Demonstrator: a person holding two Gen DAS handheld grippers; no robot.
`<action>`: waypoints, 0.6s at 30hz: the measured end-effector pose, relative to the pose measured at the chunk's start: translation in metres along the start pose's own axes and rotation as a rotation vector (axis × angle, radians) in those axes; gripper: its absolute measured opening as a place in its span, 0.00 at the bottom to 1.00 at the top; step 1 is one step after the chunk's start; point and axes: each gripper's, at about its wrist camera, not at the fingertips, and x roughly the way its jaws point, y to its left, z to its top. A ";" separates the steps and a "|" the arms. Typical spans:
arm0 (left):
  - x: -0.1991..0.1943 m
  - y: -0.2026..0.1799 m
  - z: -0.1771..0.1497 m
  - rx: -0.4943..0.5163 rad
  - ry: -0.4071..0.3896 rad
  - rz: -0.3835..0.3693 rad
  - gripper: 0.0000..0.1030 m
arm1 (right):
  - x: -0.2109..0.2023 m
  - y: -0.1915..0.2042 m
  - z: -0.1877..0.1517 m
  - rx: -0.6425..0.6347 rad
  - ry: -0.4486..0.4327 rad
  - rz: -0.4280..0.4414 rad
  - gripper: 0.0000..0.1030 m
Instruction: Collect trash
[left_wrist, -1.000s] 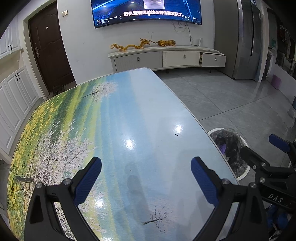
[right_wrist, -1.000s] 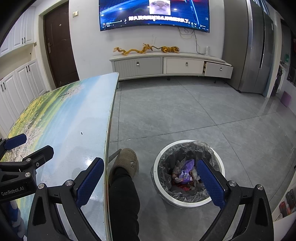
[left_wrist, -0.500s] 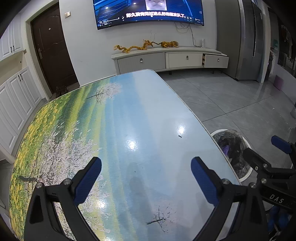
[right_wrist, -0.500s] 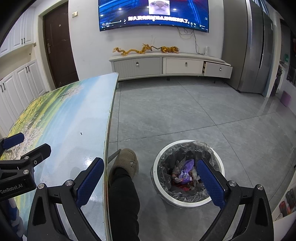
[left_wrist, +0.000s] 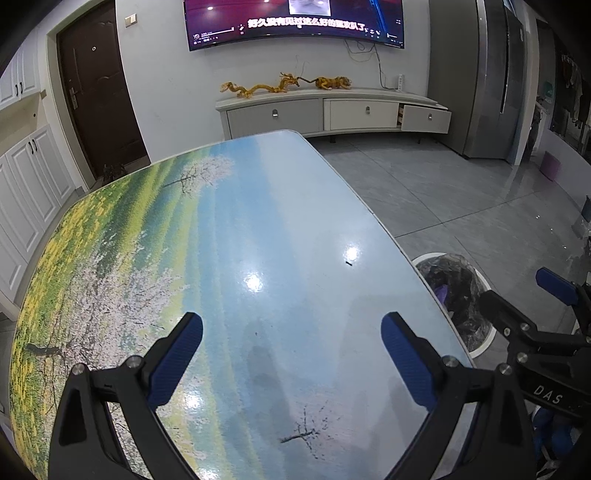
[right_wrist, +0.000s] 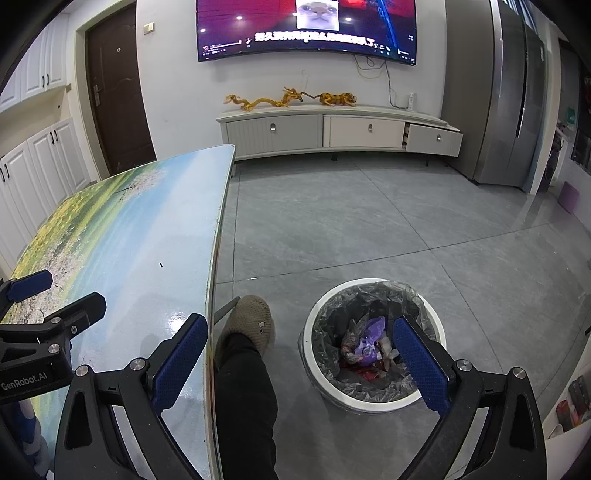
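the trash (right_wrist: 365, 349), crumpled purple and red wrappers, lies in the bottom of the lined bin (right_wrist: 314, 373) on the floor beside the tabletop (left_wrist: 258, 229). the right gripper (right_wrist: 301, 365) hangs above the bin's near rim, fingers spread wide and holding nothing. the left gripper (left_wrist: 291, 356) hovers over the tabletop, fingers just as wide and bare. over the last second little has shifted: the left view has crept a touch, the right has barely moved, and only the tv picture has changed. only a tiny dark speck (left_wrist: 348, 263) shows on the tabletop, so the collecting looks about finished. a slippered foot (right_wrist: 251, 321) rests by the bin.
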 end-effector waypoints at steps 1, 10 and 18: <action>0.000 -0.001 0.000 -0.001 0.001 -0.003 0.95 | 0.000 0.000 0.000 0.000 0.001 -0.002 0.96; 0.008 0.004 -0.001 -0.025 0.020 -0.024 0.95 | 0.003 0.003 0.001 -0.007 0.016 -0.016 0.96; 0.012 0.007 0.000 -0.035 0.017 -0.016 0.95 | 0.006 0.004 0.003 -0.008 0.018 -0.022 0.96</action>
